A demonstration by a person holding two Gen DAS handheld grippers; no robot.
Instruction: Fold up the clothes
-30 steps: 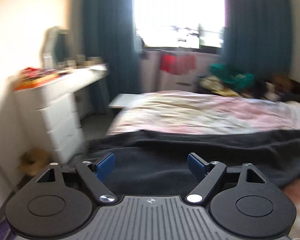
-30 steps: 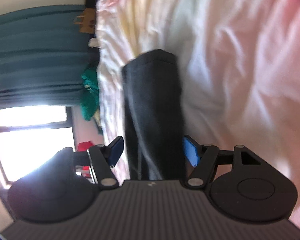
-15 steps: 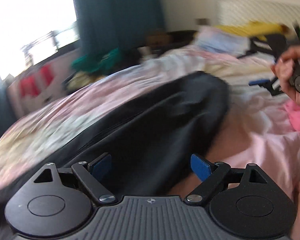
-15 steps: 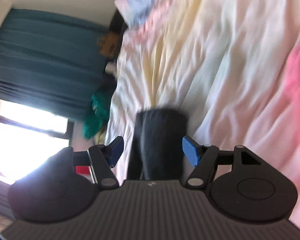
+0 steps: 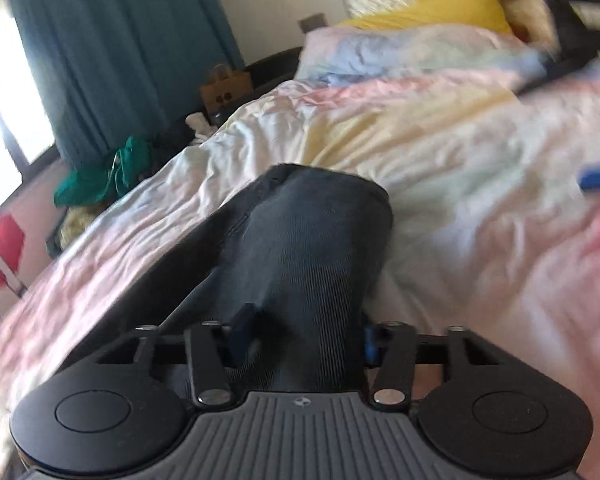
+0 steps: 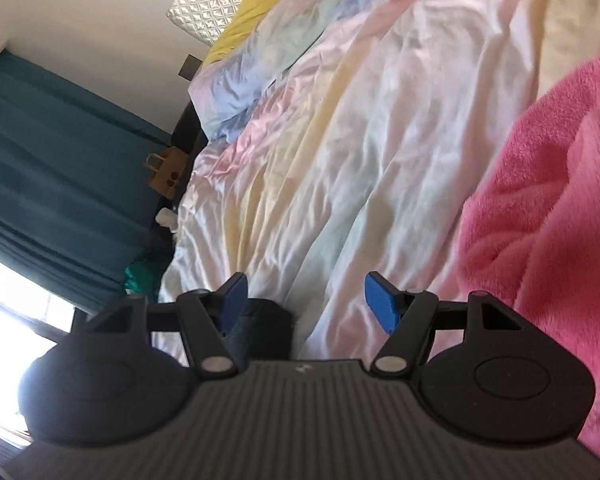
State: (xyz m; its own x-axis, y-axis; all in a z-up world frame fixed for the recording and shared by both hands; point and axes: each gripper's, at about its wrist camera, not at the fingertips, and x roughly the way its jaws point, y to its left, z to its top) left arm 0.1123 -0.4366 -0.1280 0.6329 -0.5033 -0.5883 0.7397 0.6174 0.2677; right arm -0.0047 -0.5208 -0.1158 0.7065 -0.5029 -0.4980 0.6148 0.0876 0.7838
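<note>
On the pastel duvet (image 5: 440,152) lay the dark garment (image 5: 312,248), its near end pinched between the fingers of the left gripper (image 5: 305,334). Above the same duvet, the right gripper (image 6: 303,300) was spread and held nothing, close to a pink fleece (image 6: 548,184).

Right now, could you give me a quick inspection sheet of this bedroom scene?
Surface: rumpled pastel bed duvet.
Job's things: dark ribbed garment stretched along the bed; fluffy pink garment beside it.
Clutter: brown paper bag, green clothes heap, yellow pillow.
Grippers: left gripper closed around the dark garment; right gripper open, holding nothing.
Cables: nothing seen.
Surroundings: teal curtain, bright window, white wall.
</note>
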